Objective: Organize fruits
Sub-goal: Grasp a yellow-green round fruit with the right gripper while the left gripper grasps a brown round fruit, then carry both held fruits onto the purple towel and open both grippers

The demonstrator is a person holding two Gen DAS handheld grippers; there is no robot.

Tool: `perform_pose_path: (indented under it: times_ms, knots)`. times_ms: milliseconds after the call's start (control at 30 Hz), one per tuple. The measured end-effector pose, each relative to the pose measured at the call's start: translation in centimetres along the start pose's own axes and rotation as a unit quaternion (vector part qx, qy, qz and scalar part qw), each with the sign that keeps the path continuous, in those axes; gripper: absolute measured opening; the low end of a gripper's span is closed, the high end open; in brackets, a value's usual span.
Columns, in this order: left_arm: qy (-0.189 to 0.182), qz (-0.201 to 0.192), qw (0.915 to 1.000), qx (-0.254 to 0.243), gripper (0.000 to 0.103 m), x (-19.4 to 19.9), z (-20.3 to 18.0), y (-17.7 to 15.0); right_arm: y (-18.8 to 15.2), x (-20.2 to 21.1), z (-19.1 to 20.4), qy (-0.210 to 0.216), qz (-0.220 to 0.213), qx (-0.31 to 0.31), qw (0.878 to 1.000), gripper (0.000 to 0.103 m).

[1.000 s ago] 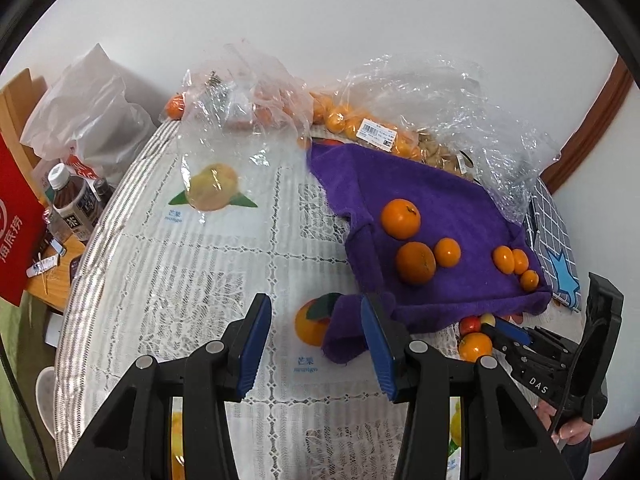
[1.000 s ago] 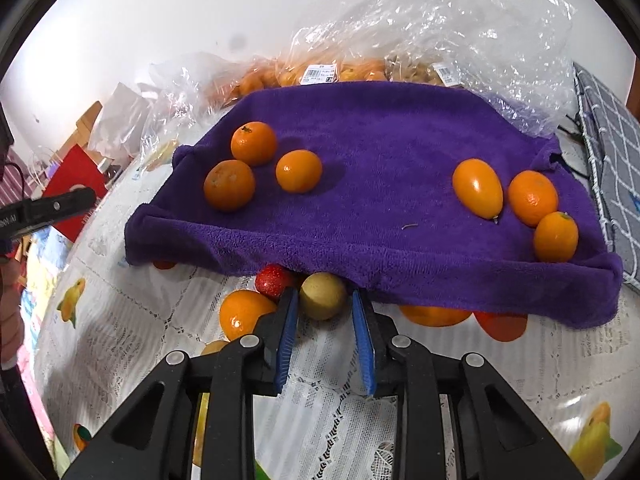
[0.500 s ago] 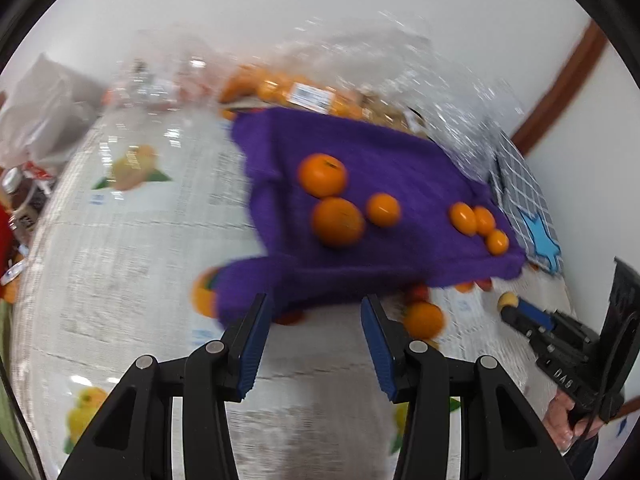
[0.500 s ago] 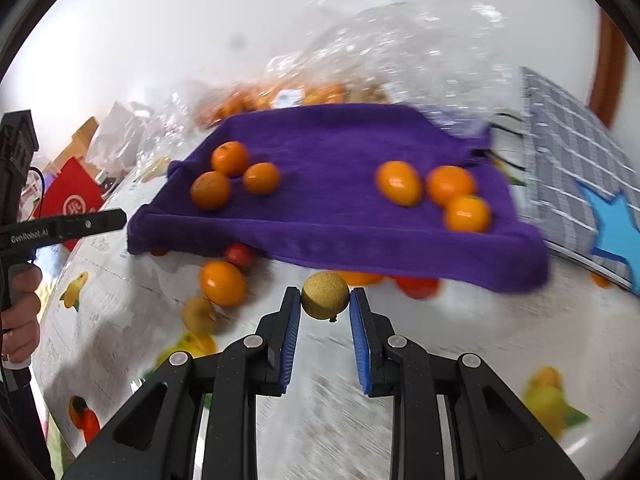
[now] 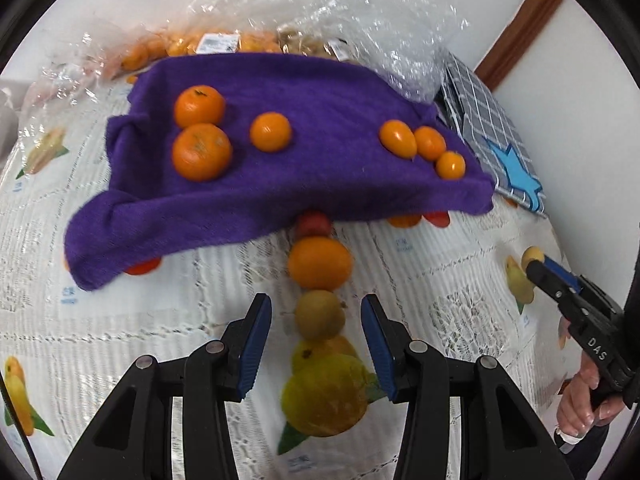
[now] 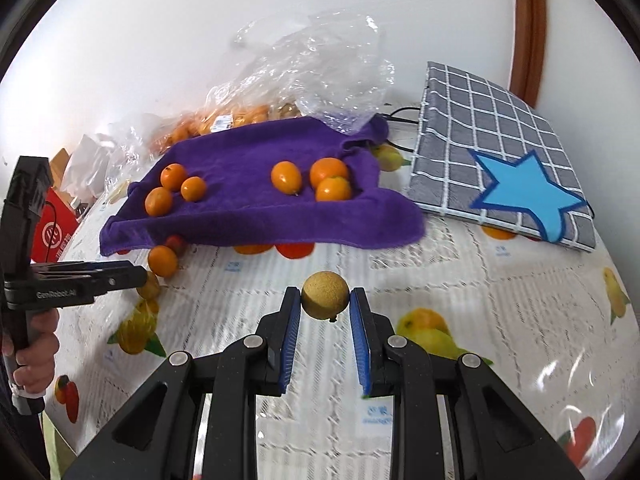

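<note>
Purple towel (image 5: 320,92) with six oranges (image 5: 202,152)

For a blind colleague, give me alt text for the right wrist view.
The right gripper is shut on a tan round fruit above a lace tablecloth. Beyond lies a purple towel holding six orange fruits.

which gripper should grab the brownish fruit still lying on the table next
Left. The left gripper is open with the brownish fruit between its fingers, while the right gripper is already shut on a tan round fruit.
</note>
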State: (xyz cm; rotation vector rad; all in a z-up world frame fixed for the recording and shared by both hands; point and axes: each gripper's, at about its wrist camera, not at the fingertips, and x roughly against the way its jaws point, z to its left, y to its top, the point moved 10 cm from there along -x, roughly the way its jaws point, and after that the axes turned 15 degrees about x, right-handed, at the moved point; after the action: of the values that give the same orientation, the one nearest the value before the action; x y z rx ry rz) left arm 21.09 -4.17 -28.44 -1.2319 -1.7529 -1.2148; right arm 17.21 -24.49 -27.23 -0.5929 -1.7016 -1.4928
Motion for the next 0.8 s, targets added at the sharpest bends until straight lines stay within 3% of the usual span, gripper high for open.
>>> perform_pose_path:
  times_ms: [67,167,267,800]
  knots:
    - [0.005,0.001,1.0000,0.003,0.042,-0.4,0.0,-0.2,-0.3,0.2,-0.2,-0.003,0.003,0.002,1.000,0.025]
    - [0.011,0.001,0.9999,0.004,0.027,-0.7,0.4,-0.3,-0.4,0.1,-0.2,-0.004,0.004,0.007,1.000,0.025]
    - [0.005,0.005,1.0000,0.005,0.027,-0.3,0.6,-0.4,-0.3,0.0,-0.1,-0.001,0.002,0.003,1.000,0.025]
    - [0.015,-0.058,0.9970,0.049,0.027,5.7,5.5,1.9,0.9,1.4,1.9,0.005,-0.016,0.018,1.000,0.025]
